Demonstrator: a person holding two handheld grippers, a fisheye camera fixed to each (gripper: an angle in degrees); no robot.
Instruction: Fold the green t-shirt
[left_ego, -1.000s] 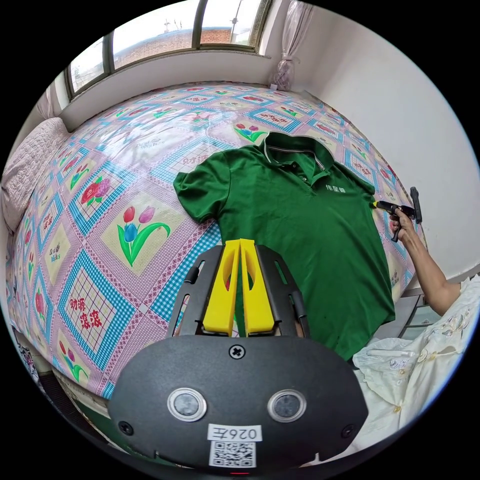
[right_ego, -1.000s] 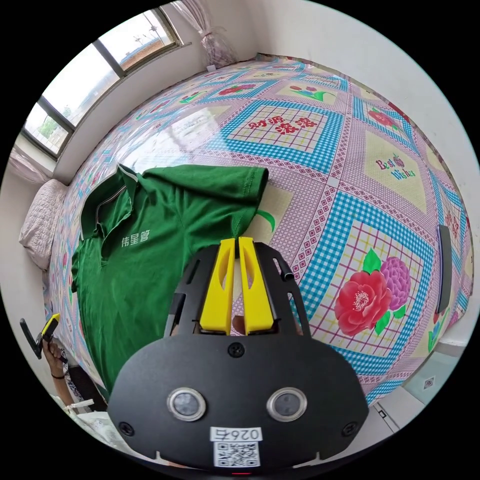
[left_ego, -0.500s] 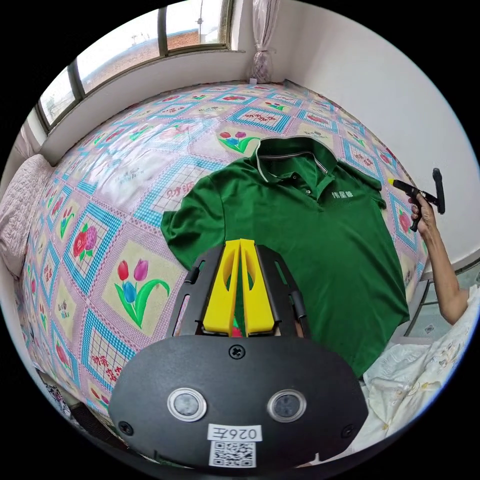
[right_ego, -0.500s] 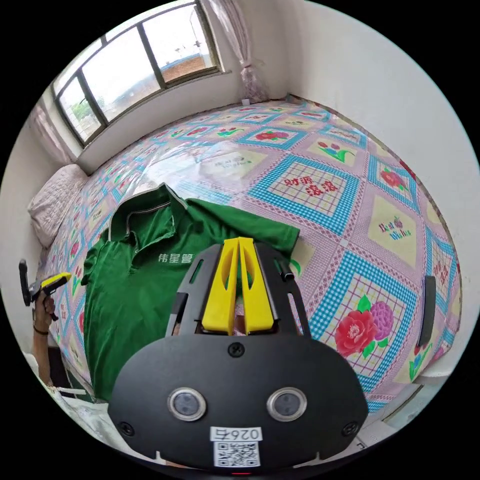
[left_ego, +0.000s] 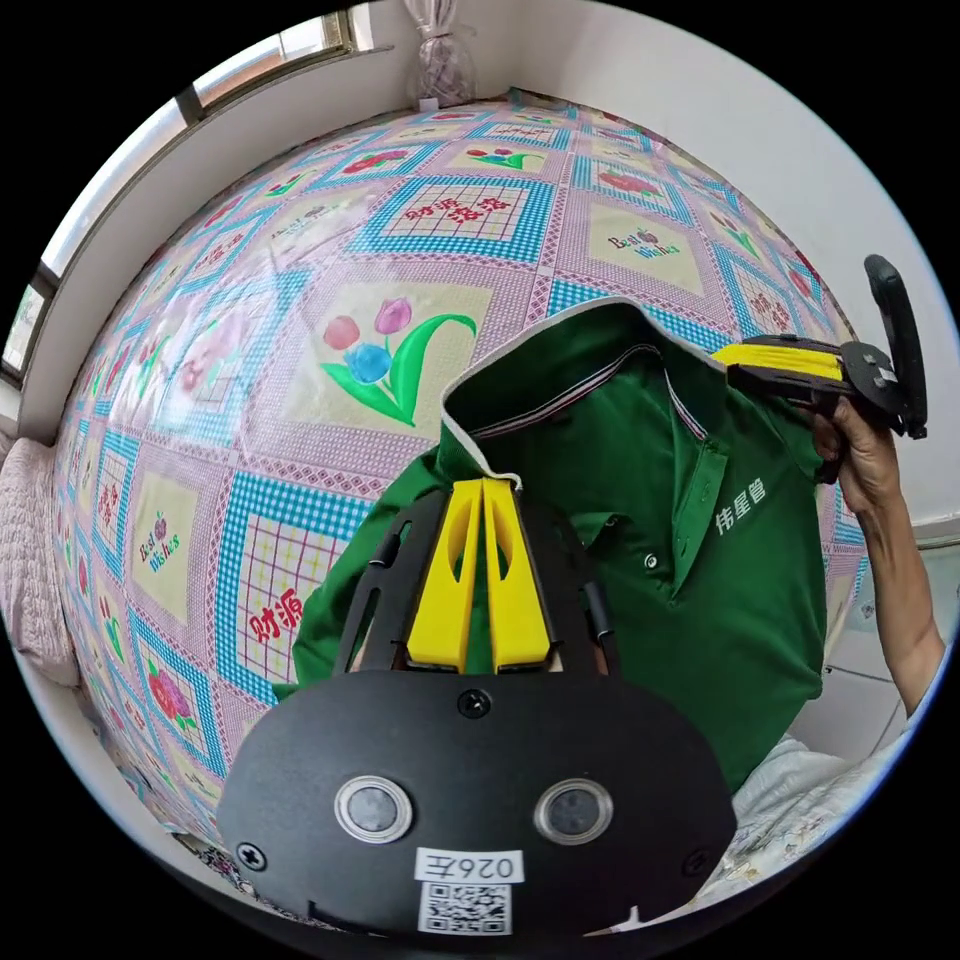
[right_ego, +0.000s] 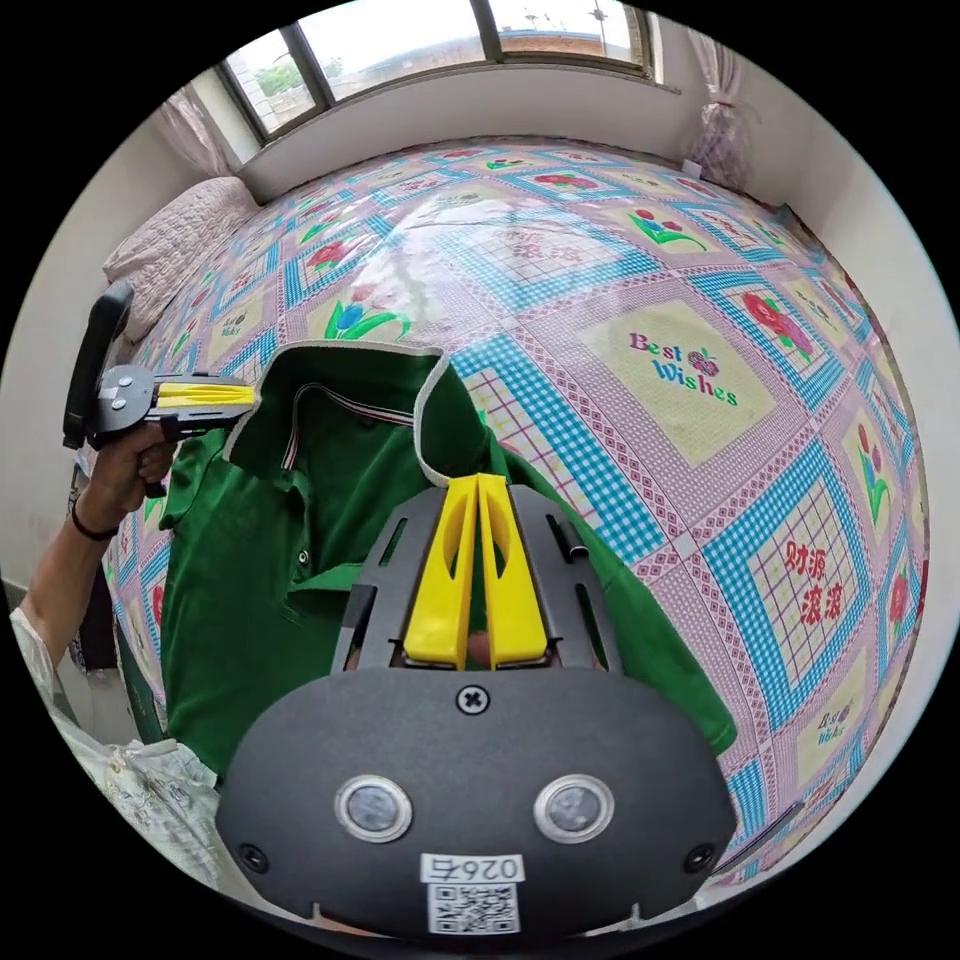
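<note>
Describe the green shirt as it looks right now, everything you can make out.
The green t-shirt is a dark green polo of soft knit fabric with a pale-edged, stripe-lined collar, a buttoned placket and white chest lettering. Its top is lifted and bunched off the patterned bedspread, the collar standing open, while the lower body drapes toward the person. The left gripper is closed at one end of the collar, the right gripper at the other. One sleeve lies on the bedspread.

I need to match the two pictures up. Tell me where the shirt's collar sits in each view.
Left gripper view: the collar is just above centre, standing open, between this view's own tongs and the other tongs at right.
Right gripper view: the collar is left of centre, above this view's tongs.
Shared landmark: the tulip patch on the bedsheet, just beyond the collar.
</note>
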